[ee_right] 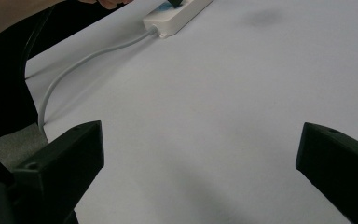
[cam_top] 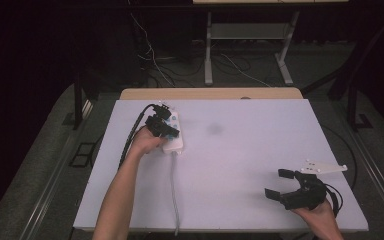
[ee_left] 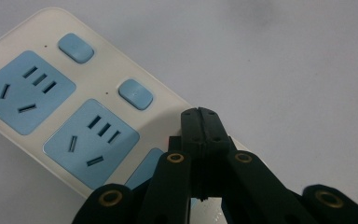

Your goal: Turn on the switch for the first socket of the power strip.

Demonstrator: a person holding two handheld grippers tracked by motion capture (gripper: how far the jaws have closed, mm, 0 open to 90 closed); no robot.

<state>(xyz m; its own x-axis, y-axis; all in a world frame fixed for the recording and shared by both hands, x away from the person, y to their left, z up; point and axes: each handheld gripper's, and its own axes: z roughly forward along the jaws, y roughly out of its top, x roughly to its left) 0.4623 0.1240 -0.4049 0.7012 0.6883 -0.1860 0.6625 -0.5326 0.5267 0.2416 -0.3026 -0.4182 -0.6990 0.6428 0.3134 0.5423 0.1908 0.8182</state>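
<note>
White plastic with pale blue sockets and blue rocker switches, the power strip lies on the left half of the table, its long axis running away from the person and its grey cable trailing from its near end back to the table's near edge. Directly over the strip's near end, the left gripper points down onto it; in the left gripper view its jaws are pressed fully together with nothing between them, the joined tips resting on or just above the strip beside the second blue switch; whether they actually touch it I cannot tell. The left hand sits just left of the strip, the forearm reaching in from the near edge and a black cable looping off the gripper to the strip's left. Well apart from the strip, near the table's near right corner, the right gripper is held low over the surface, pointing back toward the strip; its jaws stand wide apart and grip nothing, and its own view looks between them across bare tabletop to the strip and its cable. The table carrying the strip is covered in a plain pale sheet with one faint dark smudge to the strip's right. Beyond the strip, past the table's far wooden edge, lie a dark carpeted floor, loose wires and a metal table frame.
</note>
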